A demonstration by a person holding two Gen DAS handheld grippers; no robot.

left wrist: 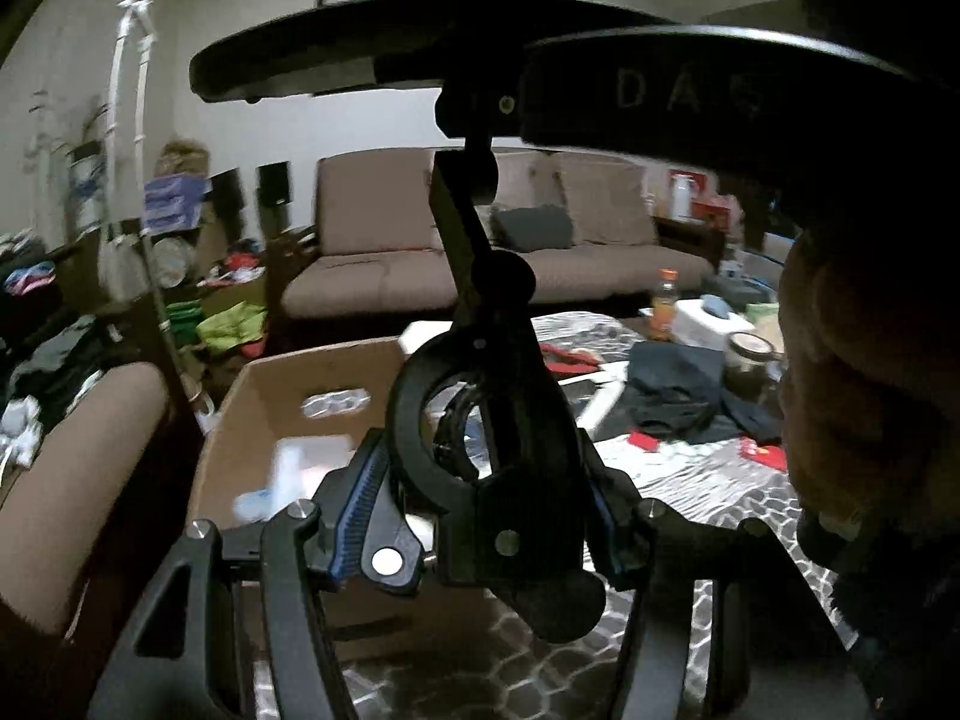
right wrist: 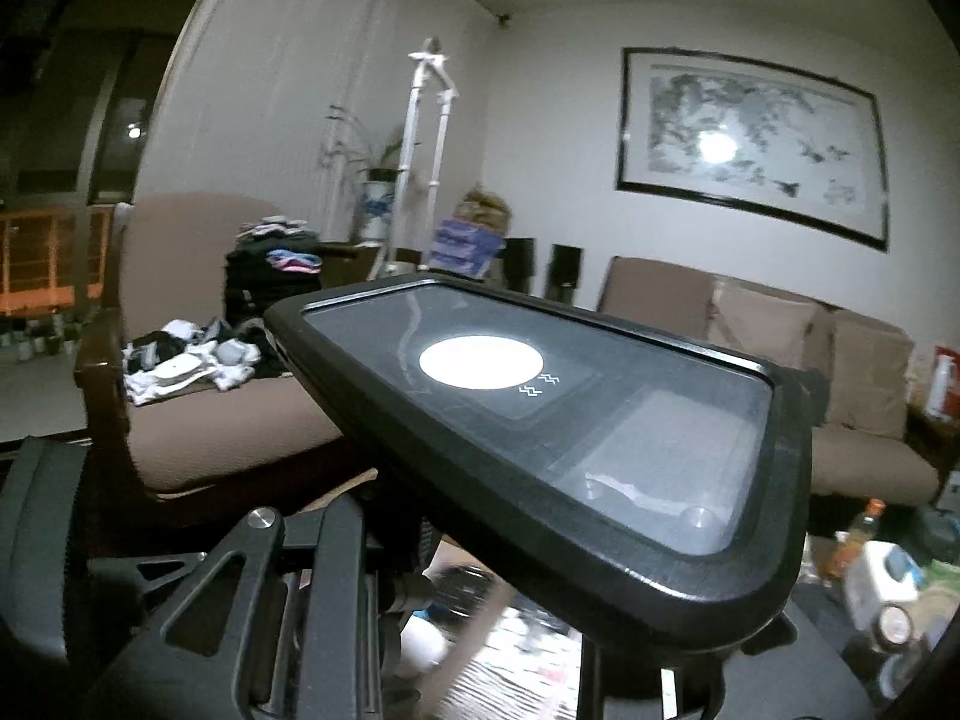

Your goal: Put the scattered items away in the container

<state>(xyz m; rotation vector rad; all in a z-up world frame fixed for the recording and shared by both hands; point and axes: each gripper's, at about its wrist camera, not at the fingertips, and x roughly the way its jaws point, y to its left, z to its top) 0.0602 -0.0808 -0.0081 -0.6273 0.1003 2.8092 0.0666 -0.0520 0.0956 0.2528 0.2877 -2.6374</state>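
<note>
Between the blue-padded fingers (left wrist: pixel 354 516) of the left gripper (left wrist: pixel 480 516) sits a black phone mount (left wrist: pixel 480 420), clamped at its ring part and held upright. Its flat dark holder plate (left wrist: pixel 372 42) spreads at 12 o'clock. Behind it, at 9 o'clock, the cardboard box (left wrist: pixel 336 372) stands open on the patterned surface (left wrist: pixel 708 480), with blurred pale things inside. At 3 o'clock lie dark cloth (left wrist: pixel 684 390), a jar (left wrist: pixel 750 360) and an orange bottle (left wrist: pixel 665 300). The right gripper (right wrist: pixel 456 588) is mostly hidden under a black phone case (right wrist: pixel 600 450); whether its fingers are open I cannot tell.
</note>
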